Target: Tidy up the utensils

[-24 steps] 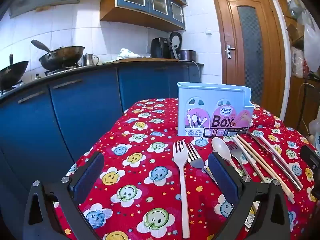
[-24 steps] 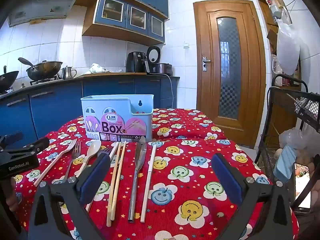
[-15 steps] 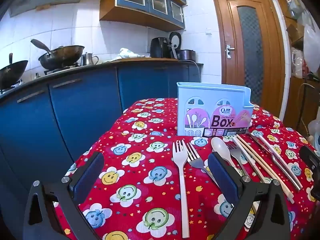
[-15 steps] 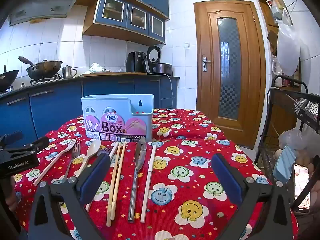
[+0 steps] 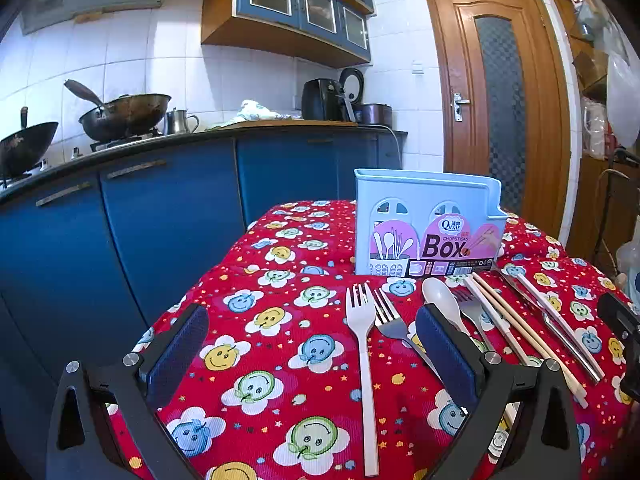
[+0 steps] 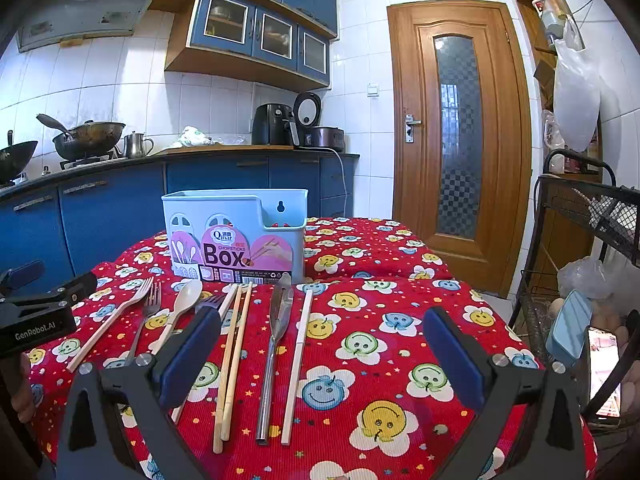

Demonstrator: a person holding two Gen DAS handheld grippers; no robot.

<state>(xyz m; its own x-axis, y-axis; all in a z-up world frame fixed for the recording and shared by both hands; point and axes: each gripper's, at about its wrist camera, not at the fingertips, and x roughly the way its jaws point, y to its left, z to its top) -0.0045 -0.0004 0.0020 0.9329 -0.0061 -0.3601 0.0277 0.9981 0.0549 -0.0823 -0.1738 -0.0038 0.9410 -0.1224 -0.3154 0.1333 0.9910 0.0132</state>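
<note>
Across the lower half of both views, the utensils lie in a row on the red smiley tablecloth (image 6: pixel 360 360), in front of the pale blue chopstick box (image 6: pixel 236 236) at centre frame. The left gripper (image 5: pixel 312 348) and right gripper (image 6: pixel 320 350) both stand with jaws wide and nothing between the pads. The white plastic fork (image 5: pixel 362 344) looks light and fairly stiff; the metal knife (image 6: pixel 276 332) looks heavier and slippery. The wooden chopsticks (image 6: pixel 232 352) are thin and likely to roll (best pinched together at mid-length). All lie flat on cloth, so a hold across the handle seems soundest. Against the earlier frames nothing differs: both grippers hold position, and no utensil has shifted.
</note>
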